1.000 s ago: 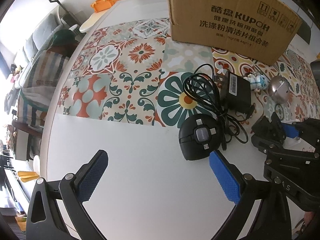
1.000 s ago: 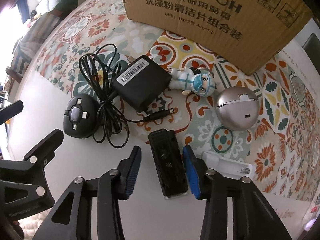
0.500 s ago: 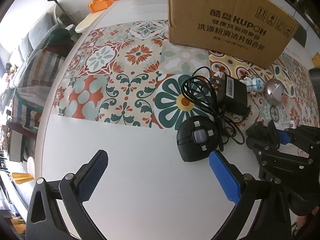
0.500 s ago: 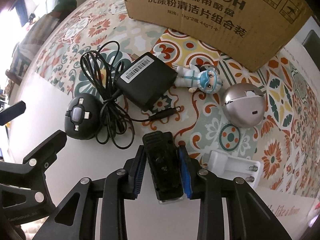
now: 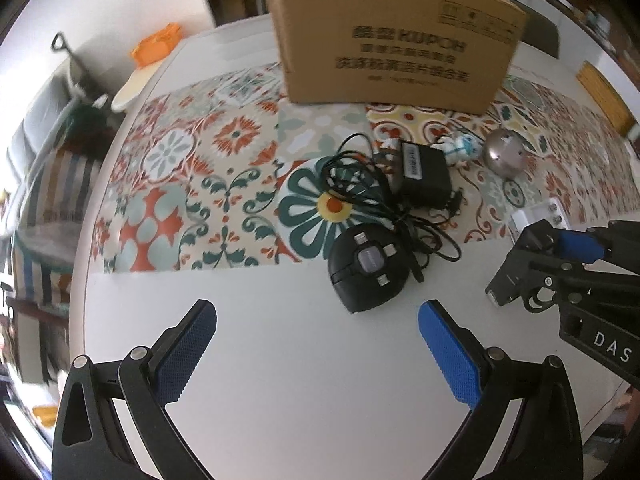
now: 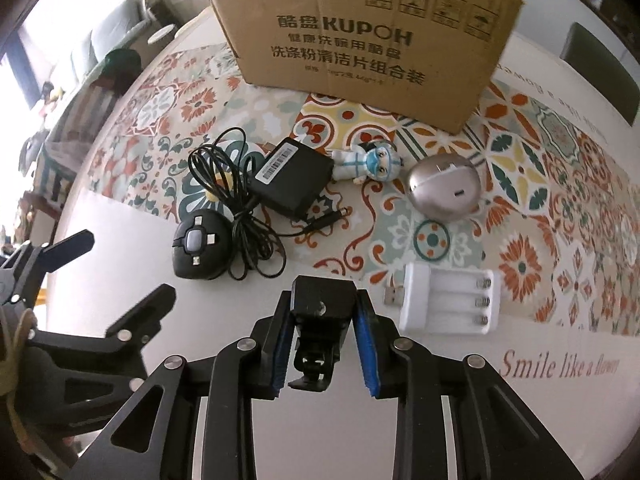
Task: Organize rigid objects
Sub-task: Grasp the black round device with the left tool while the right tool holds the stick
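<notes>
My right gripper (image 6: 323, 310) is shut on a black clip-like mount (image 6: 322, 298), held a little above the white table; the left wrist view shows the mount (image 5: 514, 276) in it at the right edge. Over bare tabletop my left gripper (image 5: 316, 316) stands open with nothing between its fingers, just short of a round black device with grey buttons (image 5: 368, 268). On the patterned mat lie a black power adapter (image 6: 294, 178) with its coiled cord, a small figurine (image 6: 368, 164), a silver egg-shaped gadget (image 6: 444, 190) and a white battery charger (image 6: 448, 300).
A large open cardboard box (image 6: 360, 40) stands at the back of the patterned mat (image 6: 520, 184). The table's rounded edge (image 5: 86, 264) runs along the left, with a sofa and chairs beyond it. The left gripper's fingers (image 6: 148, 308) show at the left of the right wrist view.
The right gripper's jaws closed on the black mount and raised it off the table, and its view pulled back. The left gripper stayed open and rolled slightly.
</notes>
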A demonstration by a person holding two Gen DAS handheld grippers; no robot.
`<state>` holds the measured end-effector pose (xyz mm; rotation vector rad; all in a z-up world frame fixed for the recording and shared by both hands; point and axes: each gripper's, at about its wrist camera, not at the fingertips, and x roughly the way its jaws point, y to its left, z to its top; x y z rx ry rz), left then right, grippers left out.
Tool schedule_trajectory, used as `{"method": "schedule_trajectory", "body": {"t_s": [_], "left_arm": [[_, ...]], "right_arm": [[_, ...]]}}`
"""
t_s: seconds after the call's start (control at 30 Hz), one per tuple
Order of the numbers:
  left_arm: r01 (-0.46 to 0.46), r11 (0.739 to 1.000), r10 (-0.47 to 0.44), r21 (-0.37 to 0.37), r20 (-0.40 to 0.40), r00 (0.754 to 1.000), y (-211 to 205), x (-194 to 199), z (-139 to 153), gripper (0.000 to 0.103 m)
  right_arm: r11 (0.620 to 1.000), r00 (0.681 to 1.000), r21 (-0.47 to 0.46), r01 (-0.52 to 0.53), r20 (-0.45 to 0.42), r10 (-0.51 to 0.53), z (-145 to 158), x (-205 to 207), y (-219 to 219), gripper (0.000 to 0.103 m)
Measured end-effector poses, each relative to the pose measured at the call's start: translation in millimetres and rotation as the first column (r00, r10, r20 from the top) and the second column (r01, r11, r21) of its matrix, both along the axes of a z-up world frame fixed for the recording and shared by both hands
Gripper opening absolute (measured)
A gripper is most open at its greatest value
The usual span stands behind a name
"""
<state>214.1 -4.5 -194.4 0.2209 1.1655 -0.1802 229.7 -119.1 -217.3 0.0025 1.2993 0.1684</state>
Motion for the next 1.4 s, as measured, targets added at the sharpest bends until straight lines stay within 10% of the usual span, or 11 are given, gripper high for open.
{"method": "schedule_trajectory", "body": {"t_s": [0.4,0.93,1.13,1.4], "left_arm": [[0.17,0.985,-0.171,0.04,0.025,0.985,-16.1,7.7,-21.8,0.095],[0.174,0.985,-0.174,-0.013,-0.014,0.985,-22.2,28.2,-46.6,0.083],[0.178,0.981,-0.179,-0.075,-0.008,0.984,-23.1,32.6,-46.1,0.055],[0.156,0.984,-0.158,-0.086,-0.009,0.987,-18.8,22.2,-38.2,0.055]], "right_arm": [[0.998,0.999,0.038,0.047,-0.003,-0.047,1.4,-0.7,-11.4,0.03],[0.998,0.999,0.049,0.037,-0.016,-0.036,-3.7,14.7,-7.9,0.03],[0.998,0.999,0.055,0.039,-0.018,-0.039,-5.4,17.5,-8.2,0.03],[0.997,0.999,0.059,0.045,-0.009,-0.044,-4.4,13.6,-9.6,0.03]]}}
